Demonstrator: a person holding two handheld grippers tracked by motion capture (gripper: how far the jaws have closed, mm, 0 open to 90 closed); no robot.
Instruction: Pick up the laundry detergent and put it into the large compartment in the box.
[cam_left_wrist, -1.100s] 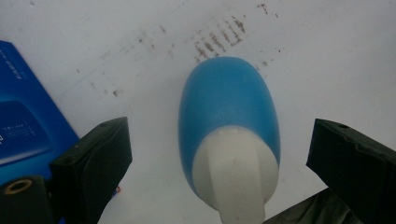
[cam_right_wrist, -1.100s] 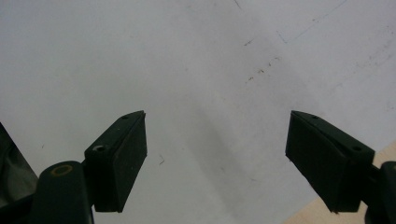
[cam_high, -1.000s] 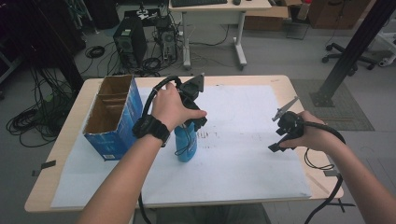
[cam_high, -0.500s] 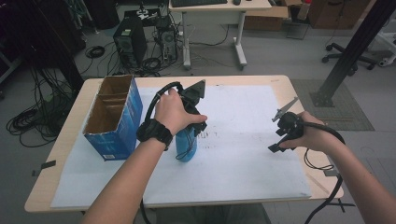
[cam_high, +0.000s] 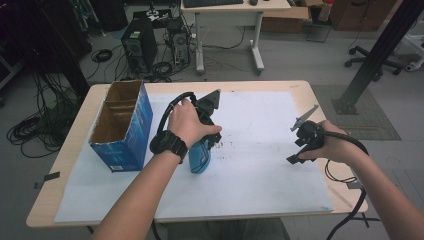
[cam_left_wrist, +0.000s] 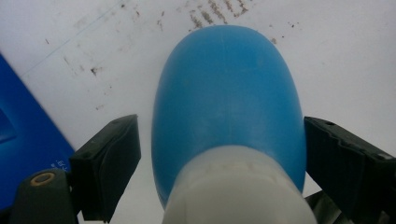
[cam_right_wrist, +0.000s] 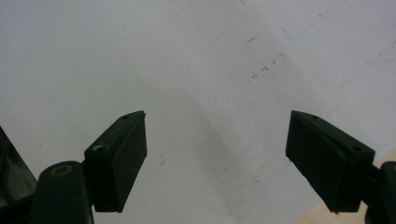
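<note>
A blue bottle (cam_high: 200, 159) with a white cap stands on the white paper sheet (cam_high: 260, 165) near the table's middle. My left gripper (cam_high: 204, 149) points down over it from above. In the left gripper view the bottle (cam_left_wrist: 226, 98) sits between the two black jaws, with a thin gap at the left jaw and the right jaw at its side. The gripper (cam_left_wrist: 222, 140) is open around it. My right gripper (cam_high: 296, 150) hovers over bare paper at the right, and in its own view the gripper (cam_right_wrist: 217, 144) is open wide with nothing between the jaws.
An open-topped blue cardboard box (cam_high: 122, 130) stands at the left of the table, close to the bottle; its blue wall (cam_left_wrist: 23, 140) appears beside the left jaw. Cables trail from both grippers. The table's wooden edge (cam_high: 345, 200) lies just right of the paper.
My left hand has sunk a little lower over the blue bottle, which has stayed in place. The right gripper has not moved.
</note>
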